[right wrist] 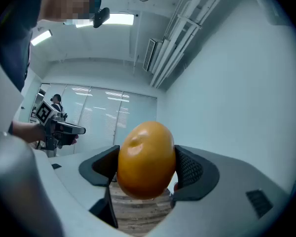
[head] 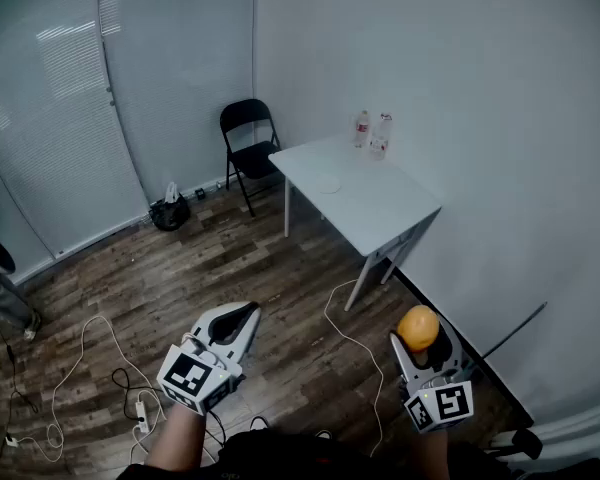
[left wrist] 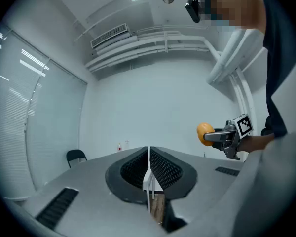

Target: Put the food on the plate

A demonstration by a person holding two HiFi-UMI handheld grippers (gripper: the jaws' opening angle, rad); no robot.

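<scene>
White table (head: pixel 380 213): two bottles (head: pixel 383 133), pale plate (head: pixel 327 183). Wood floor (head: pixel 230 268): cables (head: pixel 80 358).

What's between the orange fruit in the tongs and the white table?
In the head view, just wooden floor with a thin white cable trailing across it separates the orange fruit from the white table.

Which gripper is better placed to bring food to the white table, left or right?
Right. The right gripper holds the round orange fruit between its jaws, on the side nearer the white table. The left gripper has its jaws together, empty.
</scene>
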